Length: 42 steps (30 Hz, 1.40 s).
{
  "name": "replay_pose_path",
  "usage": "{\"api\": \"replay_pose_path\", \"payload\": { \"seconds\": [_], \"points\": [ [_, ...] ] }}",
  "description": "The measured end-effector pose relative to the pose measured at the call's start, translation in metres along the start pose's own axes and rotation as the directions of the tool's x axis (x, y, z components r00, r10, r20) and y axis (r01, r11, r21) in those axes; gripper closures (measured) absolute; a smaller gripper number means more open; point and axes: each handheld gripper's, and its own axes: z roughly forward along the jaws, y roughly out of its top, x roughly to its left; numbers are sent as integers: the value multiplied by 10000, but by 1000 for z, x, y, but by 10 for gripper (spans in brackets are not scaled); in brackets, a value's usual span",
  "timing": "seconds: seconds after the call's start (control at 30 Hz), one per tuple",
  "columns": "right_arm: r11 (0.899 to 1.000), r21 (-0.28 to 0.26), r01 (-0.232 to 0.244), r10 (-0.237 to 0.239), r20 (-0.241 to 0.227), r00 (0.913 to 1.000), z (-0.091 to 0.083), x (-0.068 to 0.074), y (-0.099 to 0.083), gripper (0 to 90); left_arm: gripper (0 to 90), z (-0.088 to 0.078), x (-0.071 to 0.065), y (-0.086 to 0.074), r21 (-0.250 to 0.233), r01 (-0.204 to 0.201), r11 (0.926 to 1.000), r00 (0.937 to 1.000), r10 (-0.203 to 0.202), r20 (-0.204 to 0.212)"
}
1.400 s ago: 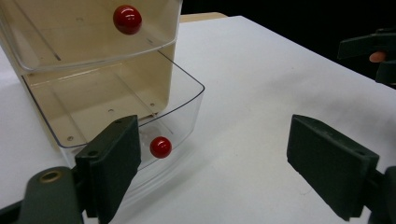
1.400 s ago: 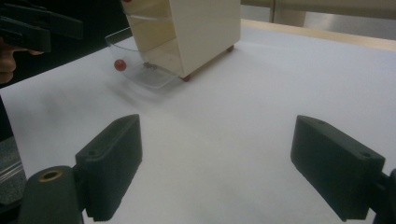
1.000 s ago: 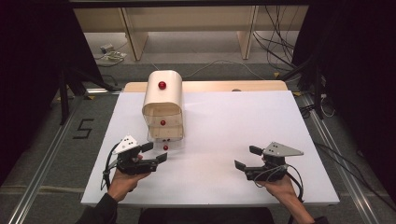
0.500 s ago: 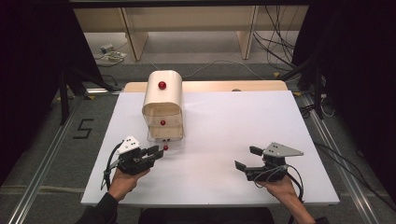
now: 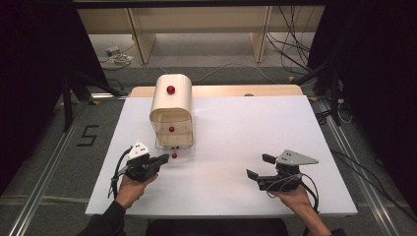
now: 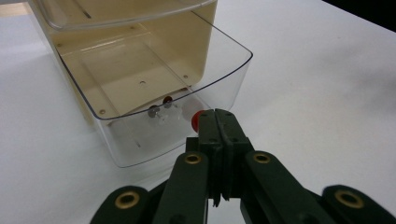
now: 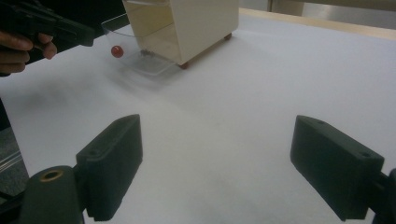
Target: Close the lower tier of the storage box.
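Observation:
A cream drawer cabinet (image 5: 171, 101) stands at the table's back left. Its clear bottom drawer (image 5: 173, 143) is pulled out, and the drawer's red knob (image 5: 174, 156) faces the near edge. My left gripper (image 5: 164, 159) lies just left of that knob, and its jaws have just been closing. In the left gripper view the jaws (image 6: 221, 116) are pressed together with nothing between them. The red knob (image 6: 197, 120) peeks out just past the tips on their left side. My right gripper (image 5: 258, 166) rests open near the front right, far from the cabinet.
The cabinet carries another red knob on top (image 5: 170, 89) and one on the middle drawer (image 5: 171, 129). The white tabletop (image 5: 255, 128) spreads wide between the two hands. Cables and shelf legs lie on the floor beyond the far edge.
The left gripper's jaws have gone from wide open to shut beside the bottom drawer's knob. The right gripper has stayed where it was.

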Motion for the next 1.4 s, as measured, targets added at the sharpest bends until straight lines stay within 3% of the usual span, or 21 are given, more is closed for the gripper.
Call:
{"api": "replay_pose_path", "payload": {
  "seconds": [0.3, 1.07, 1.4],
  "points": [
    [10000, 8, 36, -36, 19, 10000, 0, 0, 0, 174, 890, 5, 0, -1, 110, -179, 9998, 9998, 181, -112],
    [10000, 40, 10, -10, 48, 10000, 1, 0, 0, 174, 890, 17, 12, -1, 161, -102, 9998, 9977, 112, -667],
    [10000, 50, 65, -65, 29, 10000, 3, 0, 0, 174, 891, 20, 13, 0, 177, -237, 9996, 9971, 249, -712]
  ]
}}
